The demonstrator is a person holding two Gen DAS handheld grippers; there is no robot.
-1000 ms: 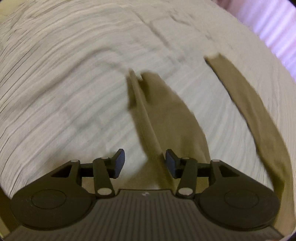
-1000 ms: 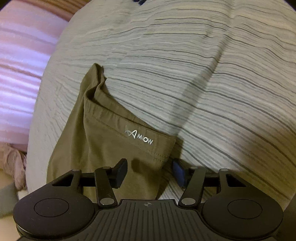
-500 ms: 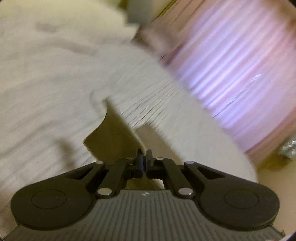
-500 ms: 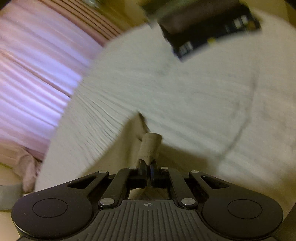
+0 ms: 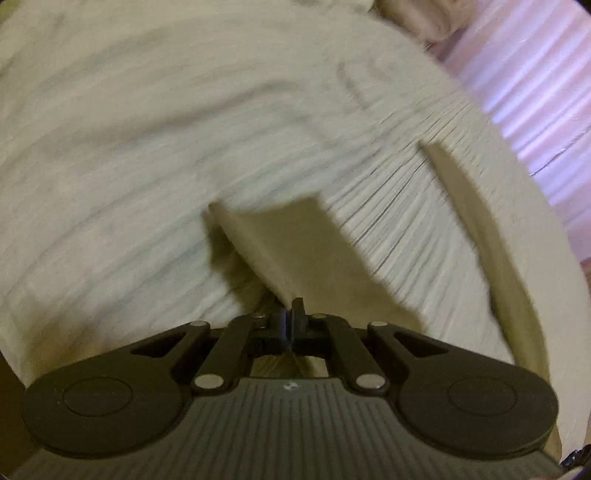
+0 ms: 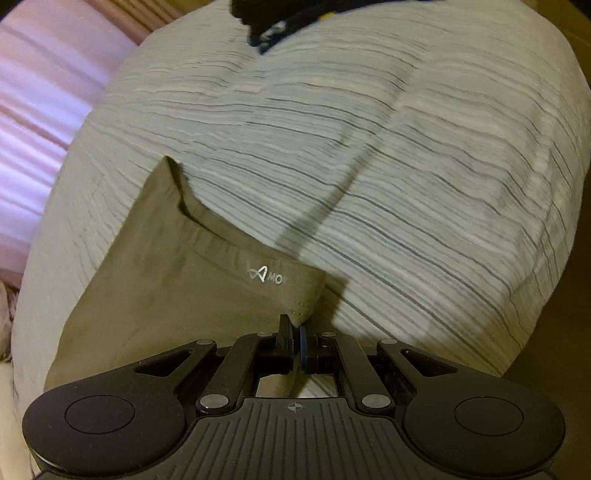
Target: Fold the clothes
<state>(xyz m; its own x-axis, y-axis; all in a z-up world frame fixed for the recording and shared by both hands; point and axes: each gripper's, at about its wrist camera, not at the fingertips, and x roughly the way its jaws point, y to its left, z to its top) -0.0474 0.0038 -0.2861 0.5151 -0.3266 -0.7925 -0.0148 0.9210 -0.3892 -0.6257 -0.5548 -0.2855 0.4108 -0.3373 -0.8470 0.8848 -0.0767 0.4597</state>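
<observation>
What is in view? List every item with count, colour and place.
Garment: one, olive, silver logo near its hem, lying on the bedspread, pinched at two spots.
Bedspread: one, pale with thin dark stripes, under the garment.
Curtain: one, pink, behind the bed.
Dark item: one, black, far edge of the bedspread, blurred.
Left gripper: black, shut on garment.
Right gripper: black, shut on the garment's hem corner.

Bare striped bedspread [image 6: 424, 177] ahead; dark item [image 6: 280, 18] at far edge.
</observation>
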